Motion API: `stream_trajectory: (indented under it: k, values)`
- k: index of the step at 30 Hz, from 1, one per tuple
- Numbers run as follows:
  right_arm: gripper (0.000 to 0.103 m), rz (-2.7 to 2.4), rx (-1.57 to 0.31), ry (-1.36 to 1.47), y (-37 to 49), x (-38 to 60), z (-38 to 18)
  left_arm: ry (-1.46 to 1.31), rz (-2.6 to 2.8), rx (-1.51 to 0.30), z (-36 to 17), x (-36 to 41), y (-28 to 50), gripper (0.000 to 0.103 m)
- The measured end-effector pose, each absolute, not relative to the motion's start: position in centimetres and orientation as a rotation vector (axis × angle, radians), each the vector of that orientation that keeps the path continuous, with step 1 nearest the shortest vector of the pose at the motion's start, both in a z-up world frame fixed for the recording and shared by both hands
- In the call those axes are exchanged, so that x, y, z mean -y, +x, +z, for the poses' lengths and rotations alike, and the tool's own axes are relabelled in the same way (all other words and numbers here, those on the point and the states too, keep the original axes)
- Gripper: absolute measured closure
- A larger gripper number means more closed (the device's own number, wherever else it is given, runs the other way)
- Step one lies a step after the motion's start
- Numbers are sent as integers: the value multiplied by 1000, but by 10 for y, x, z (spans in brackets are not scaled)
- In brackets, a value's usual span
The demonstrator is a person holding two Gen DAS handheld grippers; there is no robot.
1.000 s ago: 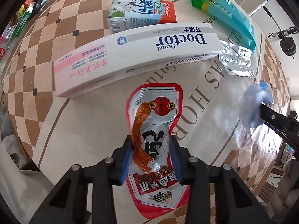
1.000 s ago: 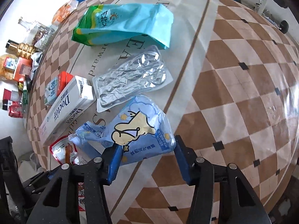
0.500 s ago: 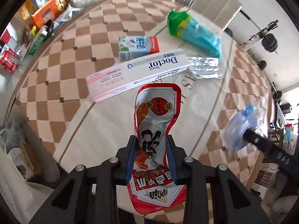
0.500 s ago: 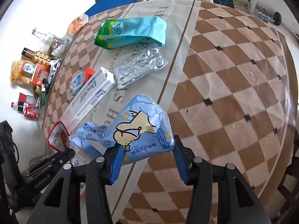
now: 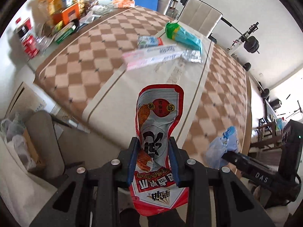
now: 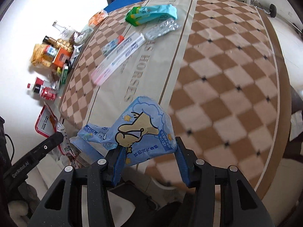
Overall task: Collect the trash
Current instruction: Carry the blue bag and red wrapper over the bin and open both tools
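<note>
Left gripper (image 5: 153,158) and right gripper (image 6: 149,162) jaws clamped, tilted steeply down

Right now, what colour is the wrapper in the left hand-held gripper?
Red and silver wrapper; left wrist view shows it best.

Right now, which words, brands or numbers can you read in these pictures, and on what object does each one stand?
"HORSES": tablecloth.
"DAS": side of the right gripper.
"GenRobot.AI": side of the left gripper.
Red snack packet: Chinese print, seen upside down, unclear.
Blue wrapper: Chinese print, seen upside down.
Long white box, green bag: blurred, unreadable.
</note>
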State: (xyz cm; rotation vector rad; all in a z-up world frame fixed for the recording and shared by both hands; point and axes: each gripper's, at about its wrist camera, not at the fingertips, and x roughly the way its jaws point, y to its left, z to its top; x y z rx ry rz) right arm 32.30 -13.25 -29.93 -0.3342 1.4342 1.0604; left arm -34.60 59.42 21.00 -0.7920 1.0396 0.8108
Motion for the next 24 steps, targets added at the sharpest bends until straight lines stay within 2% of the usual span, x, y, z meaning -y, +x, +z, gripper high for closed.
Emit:
stream_trajectory:
  k: [5, 10, 13, 17, 24]
  values:
    - [52, 1043, -1516, -327, 257, 192, -325, -847, 789, -1104, 181, -561, -400, 76]
    - [52, 1008, -1672, -404, 207, 240, -393, -950, 783, -1186, 116, -552, -426, 76]
    - [52, 969, -1711, -473, 192, 257, -439, -1019, 777, -1233, 62, -554, -435, 76]
    - [52, 933, -1751, -557, 180, 266, -512, -1107, 766, -1301, -39, -561, -436, 76]
    - [53, 862, -1779, -657, 182, 259, -675, -1226, 750, -1393, -189, -565, -436, 75]
